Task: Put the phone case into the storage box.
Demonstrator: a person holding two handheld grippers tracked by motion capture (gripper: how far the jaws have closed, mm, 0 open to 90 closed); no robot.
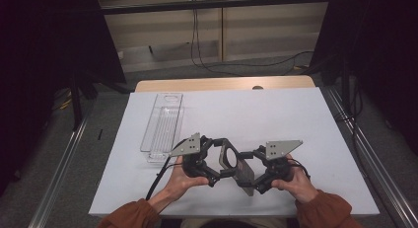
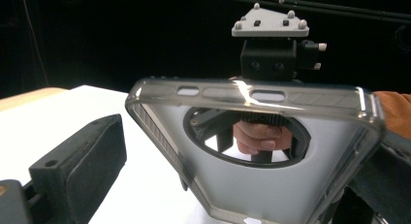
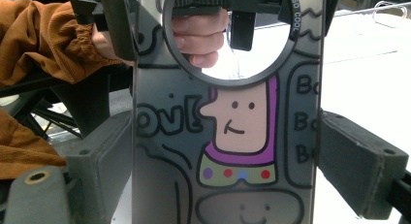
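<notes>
Standing at a white-covered table (image 1: 276, 119), a person in rust-orange sleeves holds a two-jaw gripper in each hand, both raised just above the near half of the tabletop. Between them hangs a phone case (image 1: 235, 164), lifted clear of the table and angled across the gap from one tool to the other.

The right gripper (image 1: 260, 181) is clamped on the case: in the right gripper view its two padded jaws press against the long sides of the case (image 3: 228, 136), whose back carries a cartoon figure in purple with coloured dots and a large round camera opening at the top.

The left gripper (image 1: 217, 159) meets the other end of the case. In the left gripper view the frosted inside of the case (image 2: 252, 156) sits close against the jaw on the right, while the padded jaw on the left stands apart from it; I cannot tell whether this gripper is gripping or released.

Farther back on the left of the table lies a clear plastic tray (image 1: 162, 127), well apart from both hands.
</notes>
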